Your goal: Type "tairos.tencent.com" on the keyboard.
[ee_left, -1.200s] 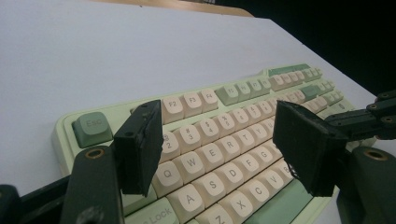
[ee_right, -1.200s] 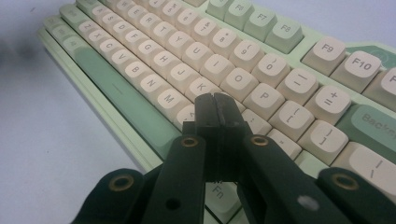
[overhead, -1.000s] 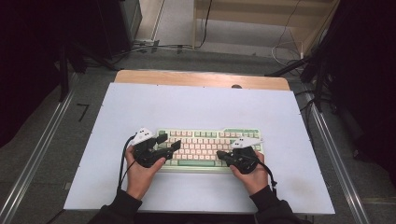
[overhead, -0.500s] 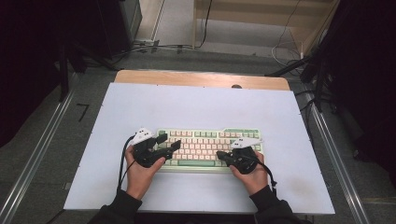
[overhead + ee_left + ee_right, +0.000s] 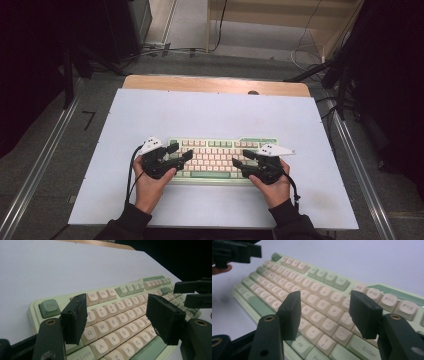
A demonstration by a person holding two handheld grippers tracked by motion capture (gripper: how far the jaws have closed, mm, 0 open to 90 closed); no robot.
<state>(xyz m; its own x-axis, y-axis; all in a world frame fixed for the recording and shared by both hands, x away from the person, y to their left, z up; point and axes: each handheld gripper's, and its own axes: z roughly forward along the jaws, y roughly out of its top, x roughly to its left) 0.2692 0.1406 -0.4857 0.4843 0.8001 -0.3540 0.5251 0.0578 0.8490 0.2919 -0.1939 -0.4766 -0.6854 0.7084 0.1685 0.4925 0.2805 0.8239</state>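
Keyboard (image 5: 220, 157) sits at about 6 o'clock on the white table (image 5: 210, 112), long axis running 9 to 3. I have the left gripper (image 5: 181, 152) over its 9 o'clock end, jaws well apart, nothing between them; in the left gripper view they straddle the Q-W-E keys without touching. Right gripper (image 5: 241, 161) hangs over the 3 o'clock end, jaws just opened wide, empty, above the L-P keys. Each tool points inward along the long axis; both about equally near.
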